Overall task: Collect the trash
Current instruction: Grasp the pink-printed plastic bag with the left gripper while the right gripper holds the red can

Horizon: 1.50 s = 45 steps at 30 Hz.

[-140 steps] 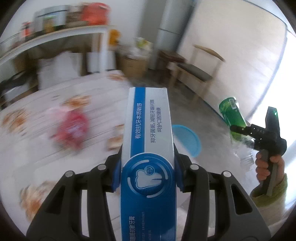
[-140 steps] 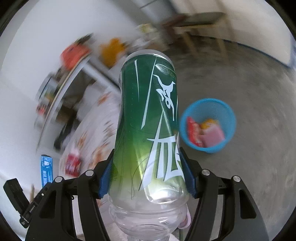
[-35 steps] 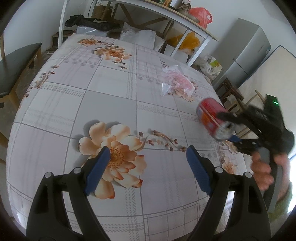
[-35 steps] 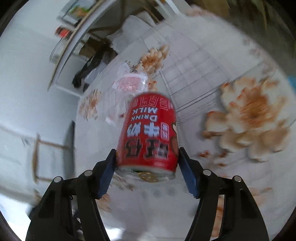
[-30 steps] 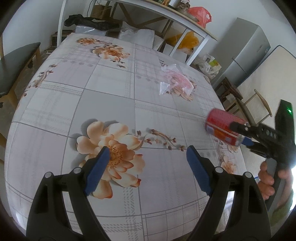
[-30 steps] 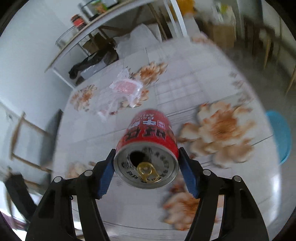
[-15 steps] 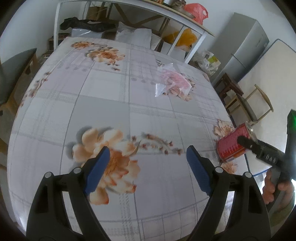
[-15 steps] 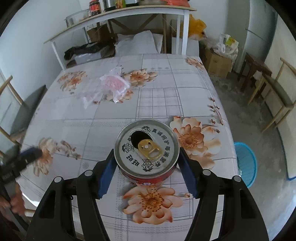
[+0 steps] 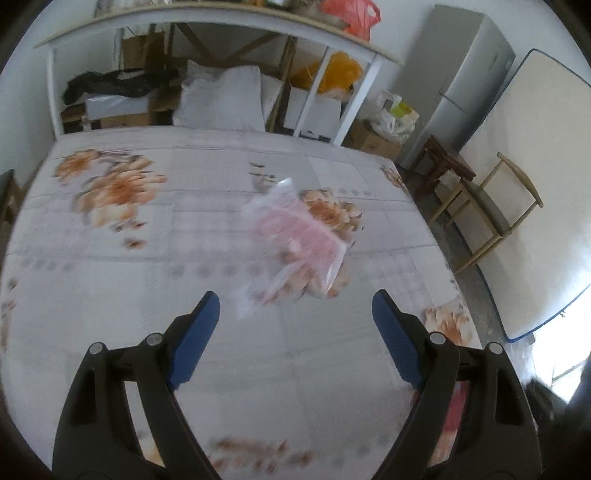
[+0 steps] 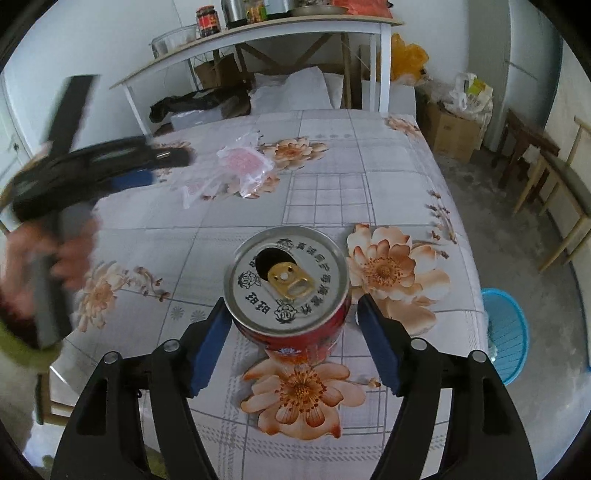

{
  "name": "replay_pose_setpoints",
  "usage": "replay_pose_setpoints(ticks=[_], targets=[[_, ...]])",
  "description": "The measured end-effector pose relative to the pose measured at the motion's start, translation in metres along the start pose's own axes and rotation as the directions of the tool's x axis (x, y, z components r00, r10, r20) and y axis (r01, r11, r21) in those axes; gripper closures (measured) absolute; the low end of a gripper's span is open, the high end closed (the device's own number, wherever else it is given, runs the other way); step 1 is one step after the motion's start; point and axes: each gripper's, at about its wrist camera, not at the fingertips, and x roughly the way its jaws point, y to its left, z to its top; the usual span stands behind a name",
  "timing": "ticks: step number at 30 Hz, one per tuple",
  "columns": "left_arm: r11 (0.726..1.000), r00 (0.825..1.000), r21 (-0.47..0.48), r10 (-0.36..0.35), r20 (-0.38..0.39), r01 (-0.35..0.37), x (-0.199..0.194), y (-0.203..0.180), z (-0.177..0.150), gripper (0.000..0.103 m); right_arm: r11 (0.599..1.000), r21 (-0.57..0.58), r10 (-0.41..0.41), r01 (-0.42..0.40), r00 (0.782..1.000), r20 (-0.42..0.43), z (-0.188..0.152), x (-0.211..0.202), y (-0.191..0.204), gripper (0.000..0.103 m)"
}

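Note:
A crumpled clear and pink plastic bag [image 9: 295,240] lies on the floral tablecloth [image 9: 110,295], just beyond my left gripper [image 9: 295,332], which is open and empty. The bag also shows in the right wrist view [image 10: 240,170], with my left gripper [image 10: 162,162] close beside it. My right gripper [image 10: 291,332] is shut on an opened red milk-drink can [image 10: 288,288], upright, above the table's near right part. A blue trash basket [image 10: 506,325] stands on the floor right of the table.
A white shelf table [image 9: 221,22] with jars and bags stands behind the table. Wooden chairs [image 9: 495,214] and a stool stand at the right, near a grey fridge [image 9: 461,74]. Cardboard boxes [image 10: 450,133] sit on the floor.
My left gripper has moved forward across the table toward the plastic bag. My right gripper still holds the red can, now turned upright and steady.

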Motion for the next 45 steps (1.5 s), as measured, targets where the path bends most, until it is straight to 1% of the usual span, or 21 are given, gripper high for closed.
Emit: replay_pose_setpoints(ticks=[3,5,7,9,10,11,12,15,17,20,22,24,26,28,32,34,36,39,41,43,45], targets=[[0.999,0.999,-0.021,0.031,-0.031,-0.031,0.032,-0.008,0.019,0.025,0.999,0.030,0.040,-0.040,0.999,0.012,-0.001,-0.003,-0.010,0.034],[0.996,0.995,-0.035,0.080,-0.065,-0.082,0.058,-0.014,0.031,0.027,0.997,0.047,0.066,-0.067,0.998,0.025,-0.003,-0.006,-0.016,0.034],[0.991,0.987,-0.013,0.129,-0.098,-0.131,0.079,-0.022,0.038,0.029,0.995,0.061,0.081,-0.082,0.996,0.031,-0.004,-0.007,-0.020,0.034],[0.982,0.974,0.027,0.189,-0.122,-0.187,0.100,-0.028,0.040,0.036,0.993,0.074,0.085,-0.088,0.996,0.037,-0.007,-0.009,-0.025,0.034],[0.980,0.973,0.033,0.196,-0.117,-0.194,0.103,-0.028,0.041,0.037,0.993,0.079,0.085,-0.088,0.996,0.039,-0.008,-0.010,-0.028,0.034],[0.979,0.973,0.035,0.203,-0.109,-0.200,0.105,-0.030,0.042,0.047,0.993,0.084,0.083,-0.087,0.996,0.041,-0.009,-0.011,-0.030,0.034],[0.977,0.971,0.040,0.214,-0.105,-0.211,0.105,-0.031,0.042,0.060,0.993,0.087,0.081,-0.084,0.996,0.045,-0.010,-0.012,-0.032,0.034],[0.981,0.977,0.027,0.194,-0.094,-0.192,0.099,-0.030,0.041,0.085,0.991,0.097,0.085,-0.091,0.995,0.058,-0.012,-0.016,-0.035,0.034],[0.984,0.979,0.026,0.175,-0.103,-0.174,0.095,-0.026,0.036,0.094,0.990,0.103,0.089,-0.096,0.994,0.066,-0.013,-0.019,-0.037,0.034],[0.993,0.986,0.005,0.118,-0.118,-0.118,0.082,-0.016,0.021,0.098,0.990,0.103,0.085,-0.093,0.993,0.079,-0.015,-0.023,-0.038,0.034],[0.998,0.990,-0.009,0.062,-0.126,-0.063,0.067,-0.008,0.008,0.099,0.990,0.108,0.087,-0.096,0.993,0.085,-0.016,-0.026,-0.038,0.034],[1.000,0.993,0.017,0.021,-0.116,-0.019,0.045,-0.004,-0.010,0.100,0.989,0.115,0.086,-0.096,0.992,0.087,-0.017,-0.027,-0.040,0.034],[0.999,0.994,0.047,-0.001,-0.113,0.007,0.024,-0.003,-0.027,0.100,0.988,0.120,0.086,-0.096,0.993,0.085,-0.018,-0.029,-0.041,0.034],[0.996,0.990,0.076,-0.044,-0.130,0.054,0.003,-0.003,-0.051,0.100,0.988,0.125,0.084,-0.094,0.993,0.081,-0.020,-0.030,-0.042,0.034],[0.982,0.979,0.132,-0.109,-0.174,0.133,-0.033,-0.004,-0.099,0.099,0.987,0.136,0.080,-0.089,0.994,0.070,-0.024,-0.031,-0.045,0.034],[0.983,0.982,0.134,-0.107,-0.158,0.129,-0.046,-0.001,-0.113,0.089,0.986,0.142,0.082,-0.090,0.994,0.065,-0.025,-0.031,-0.046,0.034],[0.987,0.987,0.119,-0.095,-0.129,0.110,-0.060,0.005,-0.121,0.049,0.985,0.147,0.080,-0.087,0.995,0.057,-0.026,-0.029,-0.047,0.034],[0.994,0.997,0.089,-0.056,-0.046,0.060,-0.078,0.014,-0.120,0.034,0.986,0.148,0.065,-0.074,0.996,0.065,-0.025,-0.031,-0.048,0.034],[0.998,0.999,0.054,-0.038,-0.003,0.039,-0.094,0.022,-0.122,0.029,0.985,0.155,0.062,-0.073,0.995,0.072,-0.024,-0.033,-0.050,0.034],[0.999,0.999,0.017,-0.043,0.021,0.043,-0.105,0.029,-0.125,0.027,0.985,0.161,0.057,-0.069,0.996,0.075,-0.025,-0.034,-0.052,0.034],[0.998,0.998,-0.014,-0.063,0.007,0.063,-0.107,0.033,-0.129,0.024,0.984,0.167,0.053,-0.065,0.996,0.072,-0.025,-0.033,-0.053,0.034]])
